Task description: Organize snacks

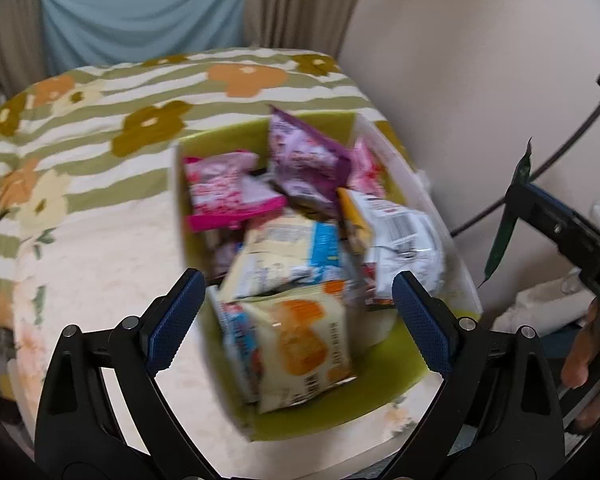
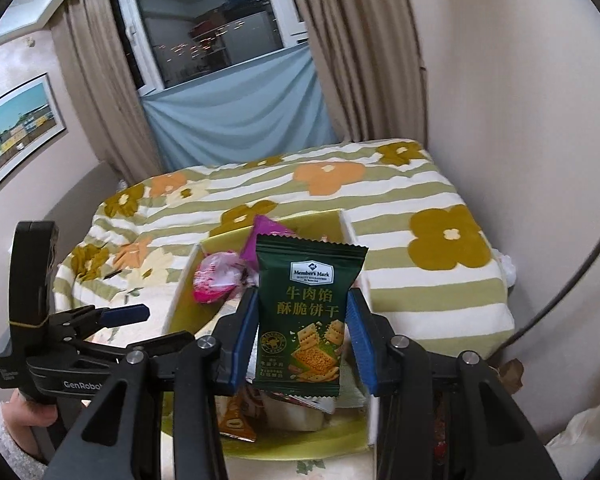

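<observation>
Closest to the right wrist camera, the right gripper [image 2: 302, 338] is clamped on a dark green cracker packet [image 2: 306, 316], its blue pads pressing the packet's two side edges. The packet stands upright above the near end of the bin [image 2: 352, 240], printed face toward the lens. In the left wrist view the same packet [image 1: 508, 208] shows edge-on to the right of the bin, beside the wall, with fingers of the person's hand [image 1: 584, 348] below it.

The left gripper [image 1: 296, 312] hangs over the near end of the bin [image 1: 452, 248] with its jaws wide apart and nothing between the pads. No earlier picture is given here, so only that spread stance can be told. From the right wrist view it [image 2: 126, 314] sits to the left of the bin, with a hand in a fluffy white sleeve [image 2: 8, 424] on its handle.

Inside the bin, a white-and-orange snack packet [image 1: 304, 340] lies nearest, tipped on its edge. Just behind it is a white-and-blue packet [image 1: 288, 252], and to its right a white packet with a barcode [image 1: 404, 240] leans on the bin's right wall. Farther in lie a pink packet [image 1: 228, 192] on the left and a purple packet [image 1: 304, 152] that pokes up above the far rim. This view is blurred, so their print is unreadable.

The bin rests on a bed with a green-striped floral blanket [image 2: 420, 280]. Beyond the bed hang beige curtains [image 2: 100, 100] and a pale blue cloth [image 2: 236, 108] below a dark window [image 2: 208, 16].
</observation>
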### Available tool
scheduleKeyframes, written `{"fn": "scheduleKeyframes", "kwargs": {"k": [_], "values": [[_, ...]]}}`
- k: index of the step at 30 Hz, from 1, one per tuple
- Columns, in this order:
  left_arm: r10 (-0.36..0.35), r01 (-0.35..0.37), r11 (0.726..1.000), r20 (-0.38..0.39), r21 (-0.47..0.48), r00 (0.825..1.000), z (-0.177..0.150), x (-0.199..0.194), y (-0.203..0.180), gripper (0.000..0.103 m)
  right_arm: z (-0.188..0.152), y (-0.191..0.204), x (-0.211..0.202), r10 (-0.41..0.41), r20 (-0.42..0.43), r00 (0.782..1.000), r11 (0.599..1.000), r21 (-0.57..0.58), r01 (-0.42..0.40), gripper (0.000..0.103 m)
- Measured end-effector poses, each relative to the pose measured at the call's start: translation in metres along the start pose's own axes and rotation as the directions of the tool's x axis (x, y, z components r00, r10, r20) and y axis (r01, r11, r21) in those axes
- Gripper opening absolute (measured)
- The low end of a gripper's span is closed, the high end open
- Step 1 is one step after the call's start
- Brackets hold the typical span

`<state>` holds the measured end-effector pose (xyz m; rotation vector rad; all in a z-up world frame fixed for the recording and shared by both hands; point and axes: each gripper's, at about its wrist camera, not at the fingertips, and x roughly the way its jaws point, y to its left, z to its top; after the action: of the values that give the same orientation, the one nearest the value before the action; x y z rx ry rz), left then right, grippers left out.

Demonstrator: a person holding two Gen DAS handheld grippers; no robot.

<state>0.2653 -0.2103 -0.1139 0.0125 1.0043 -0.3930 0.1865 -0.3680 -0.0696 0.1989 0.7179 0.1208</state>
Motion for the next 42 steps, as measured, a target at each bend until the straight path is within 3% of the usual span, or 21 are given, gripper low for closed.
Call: {"fn": "scheduleKeyframes", "kwargs": {"k": [6, 11, 17, 18, 20, 21, 22, 28, 34, 39, 42], "values": [[0.087, -0.087, 0.996, 0.010, -0.027, 0.996, -0.005, -0.012, 0.021, 0.094, 0.014, 0.022, 0.020, 0.098, -0.035, 0.995, 0.993, -0.056, -0.100, 0.040], [0.165, -0.165, 0.985, -0.013, -0.052, 0.986, -0.011, -0.014, 0.036, 0.094, 0.024, 0.046, 0.047, 0.177, -0.109, 0.978, 0.975, -0.118, -0.189, 0.040], [0.221, -0.222, 0.972, -0.023, -0.074, 0.975, -0.020, -0.019, 0.049, 0.094, 0.018, 0.062, 0.085, 0.222, -0.192, 0.956, 0.962, -0.114, -0.247, 0.042], [0.226, -0.227, 0.971, -0.021, -0.074, 0.974, -0.021, -0.020, 0.050, 0.094, 0.016, 0.064, 0.089, 0.219, -0.200, 0.955, 0.964, -0.107, -0.243, 0.046], [0.231, -0.232, 0.970, -0.014, -0.074, 0.973, -0.024, -0.022, 0.052, 0.094, 0.014, 0.065, 0.090, 0.208, -0.199, 0.958, 0.968, -0.099, -0.231, 0.068], [0.232, -0.232, 0.970, -0.010, -0.075, 0.973, -0.025, -0.024, 0.053, 0.094, 0.012, 0.066, 0.088, 0.202, -0.193, 0.960, 0.970, -0.095, -0.223, 0.086], [0.233, -0.233, 0.970, -0.005, -0.077, 0.972, -0.026, -0.025, 0.055, 0.094, 0.011, 0.067, 0.086, 0.198, -0.185, 0.963, 0.972, -0.093, -0.217, 0.091], [0.218, -0.217, 0.974, 0.008, -0.072, 0.976, -0.036, -0.039, 0.069, 0.094, 0.004, 0.074, 0.069, 0.142, -0.159, 0.977, 0.982, -0.100, -0.158, 0.091], [0.200, -0.195, 0.978, 0.072, -0.075, 0.977, -0.044, -0.078, 0.081, 0.094, 0.003, 0.086, 0.040, 0.093, -0.115, 0.989, 0.991, -0.090, -0.104, 0.091], [0.223, -0.212, 0.974, 0.206, -0.076, 0.953, -0.058, -0.141, 0.084, 0.094, 0.004, 0.108, -0.001, 0.052, -0.040, 0.998, 0.992, -0.113, -0.056, 0.091], [0.240, -0.222, 0.971, 0.282, -0.092, 0.929, -0.071, -0.178, 0.085, 0.096, -0.002, 0.125, -0.029, 0.023, 0.013, 1.000, 0.991, -0.134, -0.021, 0.091]]}}
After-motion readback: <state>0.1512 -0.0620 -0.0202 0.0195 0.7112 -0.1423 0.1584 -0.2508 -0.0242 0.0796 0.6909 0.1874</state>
